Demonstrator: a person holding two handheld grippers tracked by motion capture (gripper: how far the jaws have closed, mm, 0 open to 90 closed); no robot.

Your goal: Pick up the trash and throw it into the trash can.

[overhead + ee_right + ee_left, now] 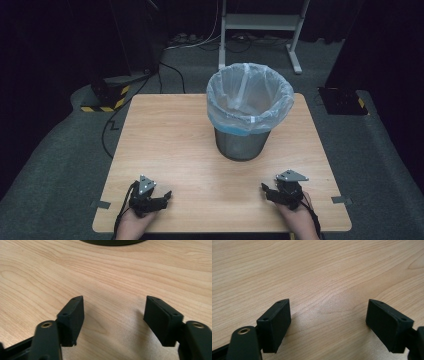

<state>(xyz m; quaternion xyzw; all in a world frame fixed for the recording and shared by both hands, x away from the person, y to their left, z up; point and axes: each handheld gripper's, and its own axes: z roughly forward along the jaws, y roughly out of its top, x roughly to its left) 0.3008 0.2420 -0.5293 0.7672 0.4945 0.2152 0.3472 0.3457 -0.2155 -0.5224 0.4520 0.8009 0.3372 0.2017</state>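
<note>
- Evidently nothing had been started: the left gripper (pixel 161 196) and the right gripper (pixel 268 192) both rested low at the near edge of the light wooden table (pixel 170 145), each held in a hand
- Both sets of jaws stood wide apart with bare wood between them, holding nothing
- Well beyond them, toward the far middle of the table, stood the round dark metal bin (pixel 243 144), upright, its clear plastic liner bag (pixel 250 97) folded over the rim
- Judging by that, all handling of the bin was left to do
</note>
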